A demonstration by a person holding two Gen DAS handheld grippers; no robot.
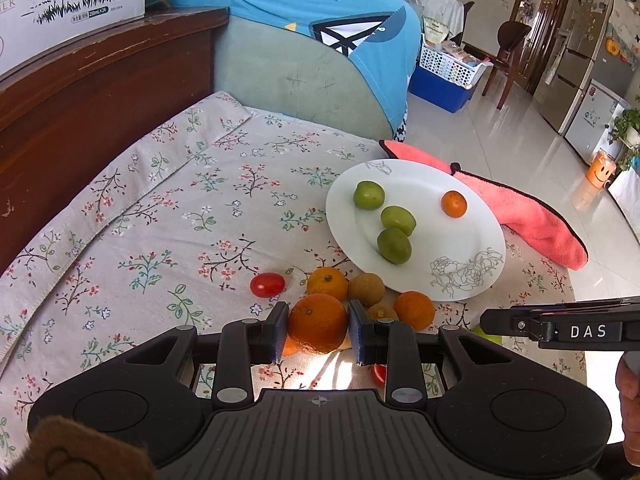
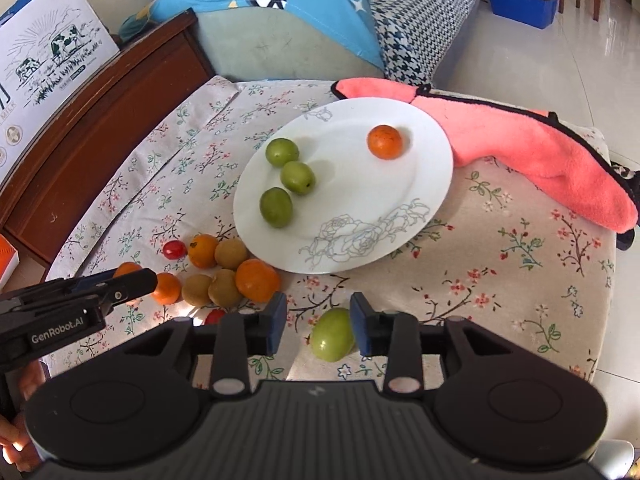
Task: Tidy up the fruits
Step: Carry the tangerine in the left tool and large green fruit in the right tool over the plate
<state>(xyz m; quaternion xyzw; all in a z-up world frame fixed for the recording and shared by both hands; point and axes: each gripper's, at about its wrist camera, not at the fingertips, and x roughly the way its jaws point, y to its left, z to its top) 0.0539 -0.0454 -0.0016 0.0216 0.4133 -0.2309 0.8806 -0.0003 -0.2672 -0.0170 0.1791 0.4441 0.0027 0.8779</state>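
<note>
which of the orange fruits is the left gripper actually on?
The big orange at the near end of the pile, sitting between the left gripper pads. The other oranges on the cloth lie beyond the fingertips, and one small orange is on the plate.

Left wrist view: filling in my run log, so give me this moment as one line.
left claw: shut on orange | right claw: open by green fruit | plate: three green, one orange

Both wrist views look down across the surface toward the plate (image 1: 416, 184) (image 2: 404, 208), close in; left camera sits left of it, right nearer.
</note>
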